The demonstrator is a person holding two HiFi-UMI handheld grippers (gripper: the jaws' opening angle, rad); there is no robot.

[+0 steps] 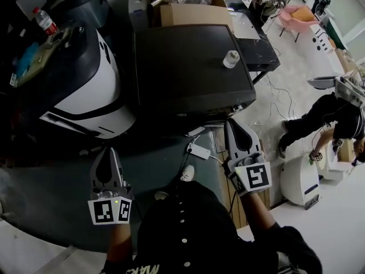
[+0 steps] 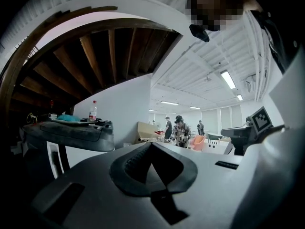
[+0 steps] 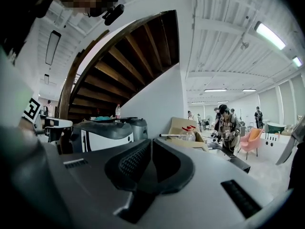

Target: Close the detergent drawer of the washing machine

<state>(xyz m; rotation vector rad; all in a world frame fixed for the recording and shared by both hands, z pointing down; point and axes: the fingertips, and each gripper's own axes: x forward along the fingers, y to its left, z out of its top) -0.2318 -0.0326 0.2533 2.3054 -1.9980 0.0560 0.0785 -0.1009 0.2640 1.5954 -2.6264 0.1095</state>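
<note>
We are holding the left gripper (image 1: 108, 156) and the right gripper (image 1: 231, 125) level in front of the washer (image 1: 188, 67). Each one's jaws are resting together, pinching nothing. The washer's dark top is lying just beyond the right gripper's tips. A bottle (image 1: 230, 59) is standing on it. Its front edge is sitting in shadow, so we cannot make out the drawer.

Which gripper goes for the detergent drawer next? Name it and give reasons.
Right, probably. The right gripper, fingers shut and empty, sits at the front edge of the dark washing machine; the left gripper, also shut, hangs off to its left by the white appliance. The drawer itself is not visible.
</note>
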